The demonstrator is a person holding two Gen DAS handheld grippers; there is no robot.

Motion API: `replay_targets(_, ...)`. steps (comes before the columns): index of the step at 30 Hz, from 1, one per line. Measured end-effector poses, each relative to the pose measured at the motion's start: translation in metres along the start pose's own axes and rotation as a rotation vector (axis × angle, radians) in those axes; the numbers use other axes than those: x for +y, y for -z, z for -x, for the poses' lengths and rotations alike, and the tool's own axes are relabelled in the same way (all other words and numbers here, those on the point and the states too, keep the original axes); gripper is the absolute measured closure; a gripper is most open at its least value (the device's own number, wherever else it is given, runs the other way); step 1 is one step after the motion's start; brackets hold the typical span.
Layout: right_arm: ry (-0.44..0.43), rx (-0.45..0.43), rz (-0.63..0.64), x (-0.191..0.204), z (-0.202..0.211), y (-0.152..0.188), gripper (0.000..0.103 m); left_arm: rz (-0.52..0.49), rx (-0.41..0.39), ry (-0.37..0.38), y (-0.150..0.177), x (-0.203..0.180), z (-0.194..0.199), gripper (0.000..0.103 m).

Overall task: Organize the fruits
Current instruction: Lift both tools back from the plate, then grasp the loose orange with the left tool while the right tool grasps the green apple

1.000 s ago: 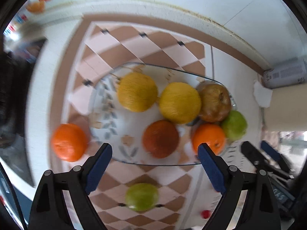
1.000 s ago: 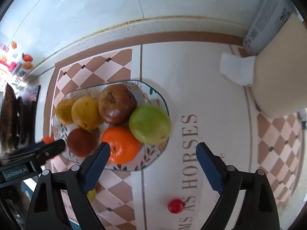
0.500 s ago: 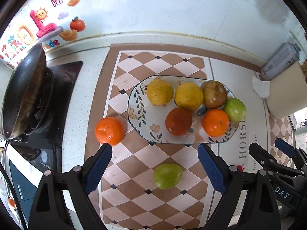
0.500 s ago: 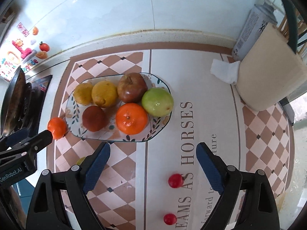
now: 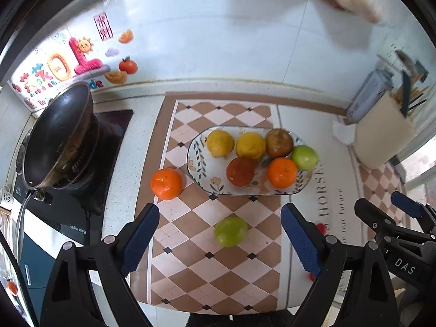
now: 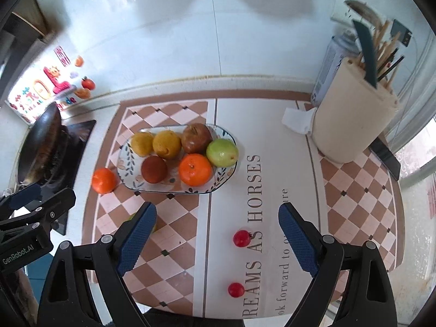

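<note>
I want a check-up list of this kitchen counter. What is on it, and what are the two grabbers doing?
Surface: counter with a checkered mat.
Job's things: plate holds six fruits; a loose orange sits beside it, a loose green fruit and two small red fruits lie on the mat.
Clutter: crumpled tissue, utensil holder, spray can, phone.
Grippers: left gripper and right gripper both open, holding nothing.
Cables: nothing seen.
Surroundings: wok on a stove, wall stickers.
</note>
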State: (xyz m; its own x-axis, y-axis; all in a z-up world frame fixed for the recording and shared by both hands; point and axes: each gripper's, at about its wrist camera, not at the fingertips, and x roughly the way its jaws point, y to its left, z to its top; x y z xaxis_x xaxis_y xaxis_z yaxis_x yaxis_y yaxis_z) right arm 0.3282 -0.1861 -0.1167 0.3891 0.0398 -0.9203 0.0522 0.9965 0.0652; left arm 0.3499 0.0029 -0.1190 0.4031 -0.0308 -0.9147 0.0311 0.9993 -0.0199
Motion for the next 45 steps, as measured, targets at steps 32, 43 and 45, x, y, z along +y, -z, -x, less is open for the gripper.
replay_targets(32, -0.188, 0.121, -0.056, 0.012, -0.037, 0.014, 0.010, 0.047, -0.016, -0.239, 0.016, 0.043, 0.003, 0.002)
replay_targets(43, -0.266, 0.407, 0.026, 0.108, -0.196, 0.041, 0.010, 0.135, 0.187, -0.386, 0.030, 0.118, -0.080, 0.002)
replay_targets(45, -0.258, 0.442, 0.054, 0.122, -0.215, 0.047, 0.012, 0.160, 0.219, -0.364, 0.029, 0.129, -0.091, 0.002)
